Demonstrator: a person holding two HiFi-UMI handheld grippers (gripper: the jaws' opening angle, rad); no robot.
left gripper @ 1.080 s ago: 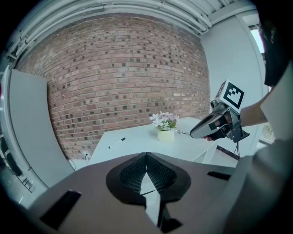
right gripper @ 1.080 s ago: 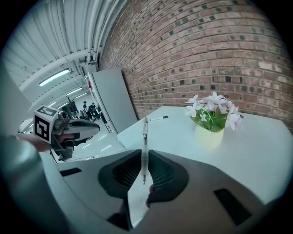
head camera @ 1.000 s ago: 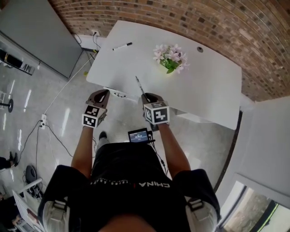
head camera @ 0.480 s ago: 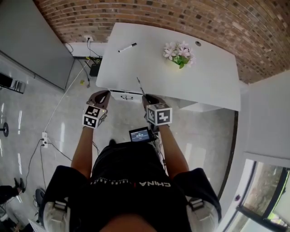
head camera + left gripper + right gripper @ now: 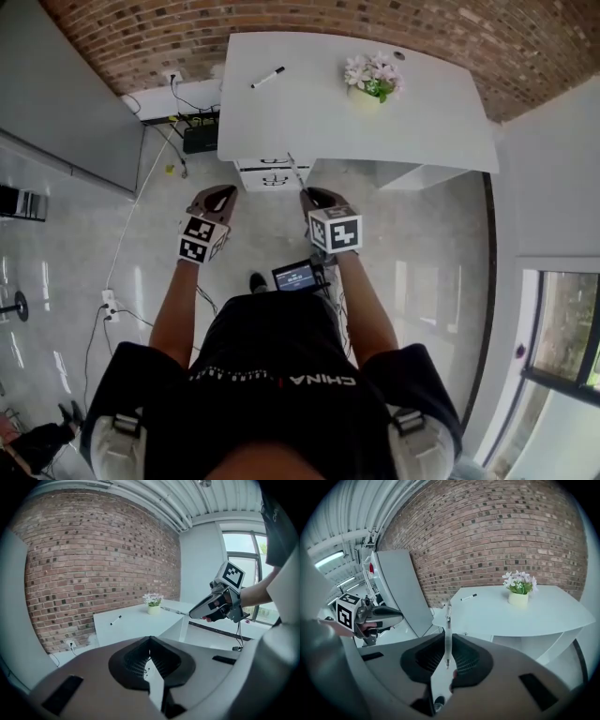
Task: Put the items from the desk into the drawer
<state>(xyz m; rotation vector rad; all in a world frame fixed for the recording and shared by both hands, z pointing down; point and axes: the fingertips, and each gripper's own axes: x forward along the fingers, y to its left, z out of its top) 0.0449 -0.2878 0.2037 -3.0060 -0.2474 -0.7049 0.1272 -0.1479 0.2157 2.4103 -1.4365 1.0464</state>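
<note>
You are carrying a slim clear plastic pen (image 5: 448, 620), clenched in your right gripper (image 5: 312, 197), well apart from the white desk (image 5: 422, 122). Your left gripper (image 5: 223, 195) is pinching shut on nothing. Next you are likely needing that free gripper to pull open the white drawer unit (image 5: 267, 174) under the desk, which looks closed.

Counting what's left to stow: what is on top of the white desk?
On the desk lie a marker and a pot of flowers. Nothing else shows; the patch under the pot is covered. The pen is clamped in the right gripper.
</note>
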